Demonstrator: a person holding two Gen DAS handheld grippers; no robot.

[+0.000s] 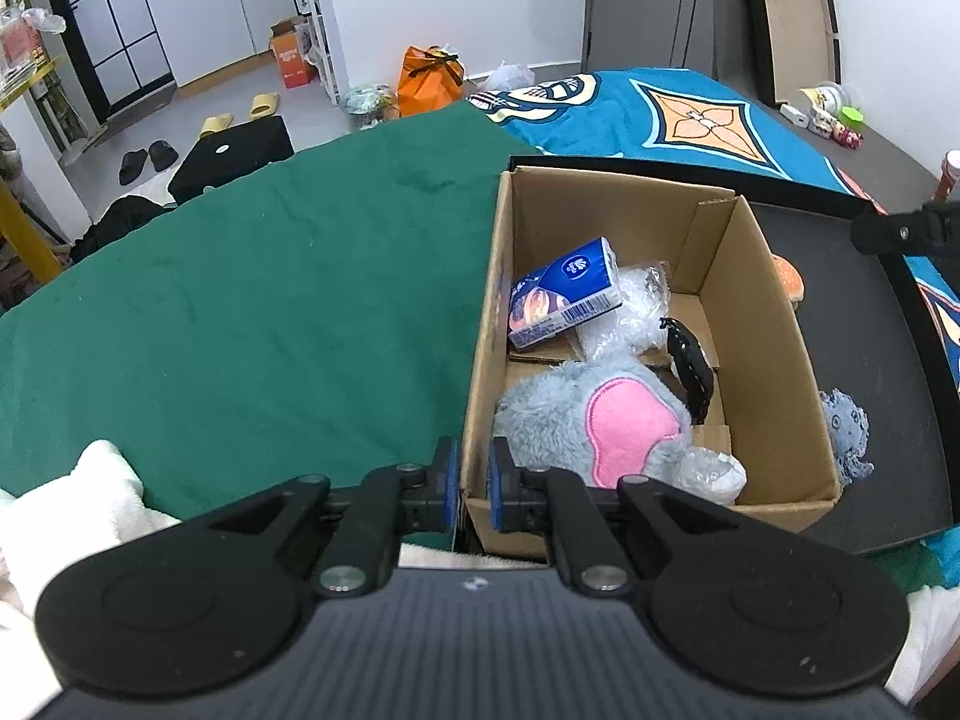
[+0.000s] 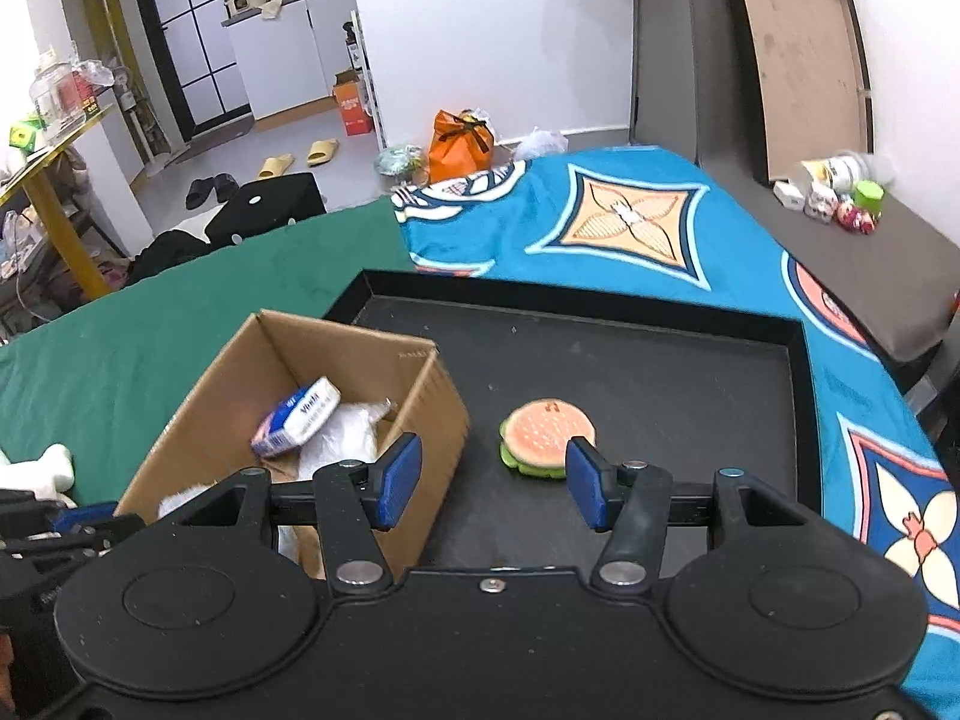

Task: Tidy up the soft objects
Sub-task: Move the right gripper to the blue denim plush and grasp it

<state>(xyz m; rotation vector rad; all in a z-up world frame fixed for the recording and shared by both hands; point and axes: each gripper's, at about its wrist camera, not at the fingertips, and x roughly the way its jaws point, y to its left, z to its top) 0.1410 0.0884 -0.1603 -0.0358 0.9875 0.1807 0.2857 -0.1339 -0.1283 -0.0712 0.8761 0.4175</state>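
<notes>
On the black tray: an open brown cardboard box (image 1: 654, 276) sits at the tray's left side, with the black tray (image 2: 660, 372) itself lying across a green cloth (image 1: 252, 300) and a blue patterned blanket (image 2: 630, 222).
Box contents: a grey plush toy with a pink patch (image 1: 594, 420) lies at the near end; a blue-and-white tissue packet (image 1: 561, 294) leans against the left wall at the far end; a clear plastic-wrapped white bundle (image 1: 624, 312) lies just right of the packet; a black strap-like object (image 1: 690, 366) rests between the plush and the right wall.
Left hand-held gripper (image 1: 473, 483): its blue pads are drawn close together with only a narrow gap, straddling the near left wall of the box; whether they pinch the cardboard cannot be told.
Right hand-held gripper (image 2: 489, 480): jaws spread wide and gripping nothing, held above the tray just right of the box.
Burger-shaped soft toy (image 2: 547, 435): lies flat on the tray floor, right of the box, just beyond the right finger pad.
Small blue-grey knitted toy (image 1: 846, 426): on the tray, right of the box near its near corner.
White fluffy cloth (image 1: 90, 492): on the green cloth, near left.
</notes>
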